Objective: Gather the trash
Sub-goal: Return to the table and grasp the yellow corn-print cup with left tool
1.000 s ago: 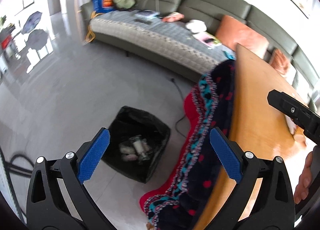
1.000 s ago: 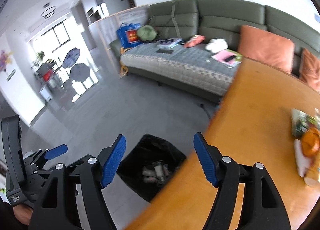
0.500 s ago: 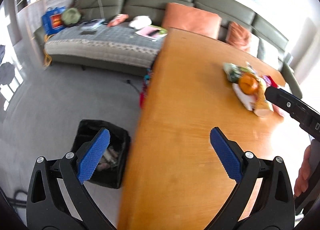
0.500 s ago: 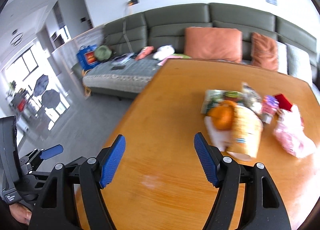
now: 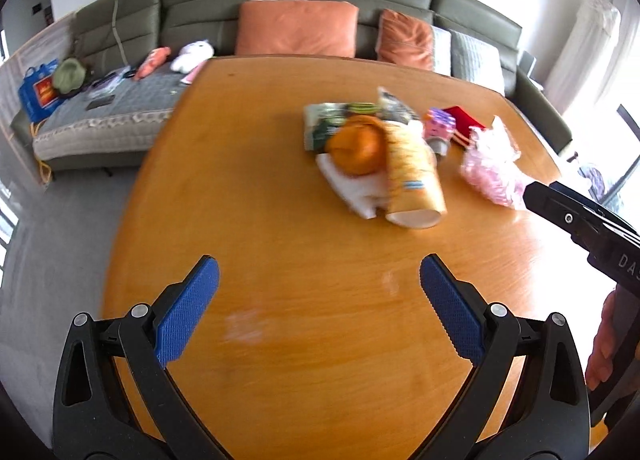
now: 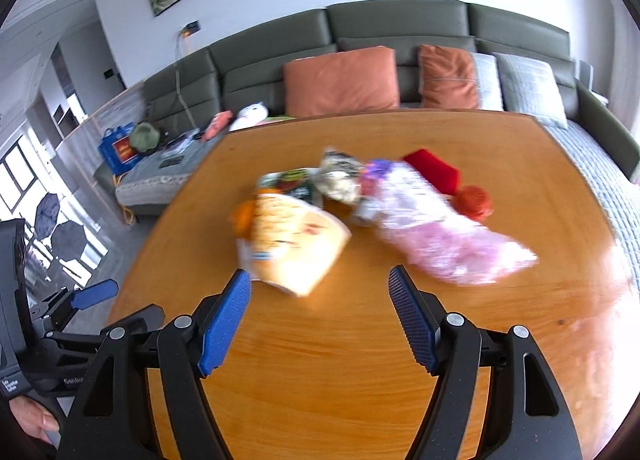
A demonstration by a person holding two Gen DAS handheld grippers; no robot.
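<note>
Both views have swung from the floor bin to the trash pile mid-frame on the table, the wide-open, empty left claw and right claw now approaching for a next pick.

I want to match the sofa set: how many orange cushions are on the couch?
2: the large orange cushion behind the table's far edge, and a smaller orange cushion to its right, beside the grey pillows. The table may hide others.

Two wrist views above the near table edge, facing sofa-ward, right nearer the shared trash pile.
</note>
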